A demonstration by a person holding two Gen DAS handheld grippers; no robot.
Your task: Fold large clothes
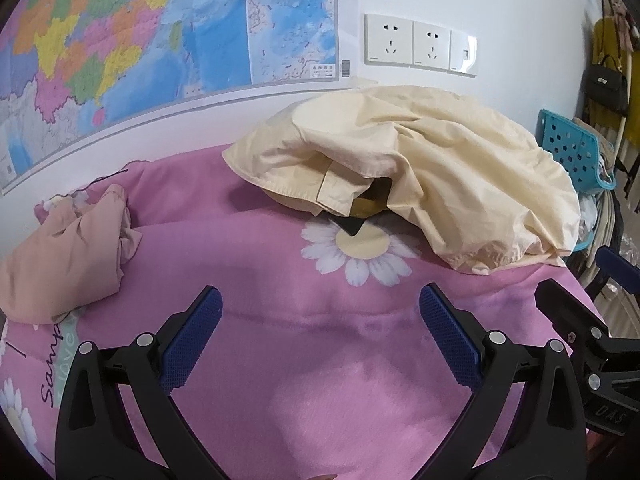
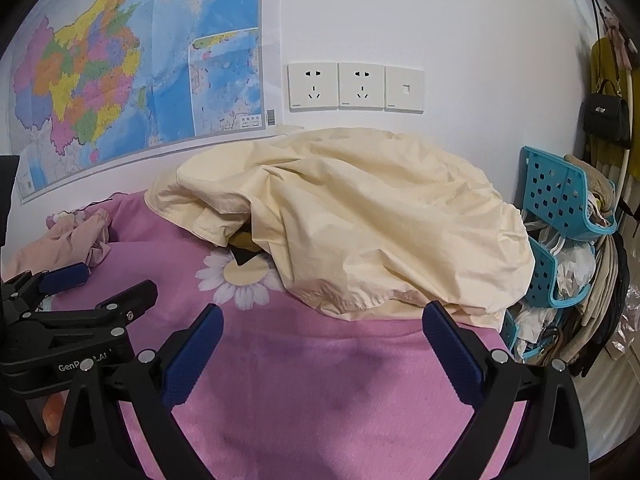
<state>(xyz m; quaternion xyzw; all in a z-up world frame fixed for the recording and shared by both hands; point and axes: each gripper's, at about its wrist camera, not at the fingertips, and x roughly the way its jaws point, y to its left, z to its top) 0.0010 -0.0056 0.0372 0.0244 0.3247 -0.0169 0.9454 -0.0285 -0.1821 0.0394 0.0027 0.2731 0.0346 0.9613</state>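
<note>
A crumpled cream garment (image 1: 432, 168) (image 2: 360, 220) lies heaped at the far side of the pink daisy bedsheet (image 1: 280, 360) (image 2: 320, 380), against the wall. A smaller peach garment (image 1: 64, 256) (image 2: 60, 244) lies bunched at the far left. My left gripper (image 1: 320, 304) hovers open over bare sheet, short of the cream heap. My right gripper (image 2: 322, 316) is open too, its right finger close to the heap's near hem. Each gripper shows at the edge of the other's view. A dark flat object (image 1: 356, 220) pokes out from under the cream garment.
A wall map (image 1: 140, 40) and white sockets (image 2: 356, 86) are on the wall behind the bed. At the bed's right edge stands a blue perforated rack (image 2: 560, 216) stuffed with clothes and bags. A black handbag (image 2: 606, 116) hangs at the far right.
</note>
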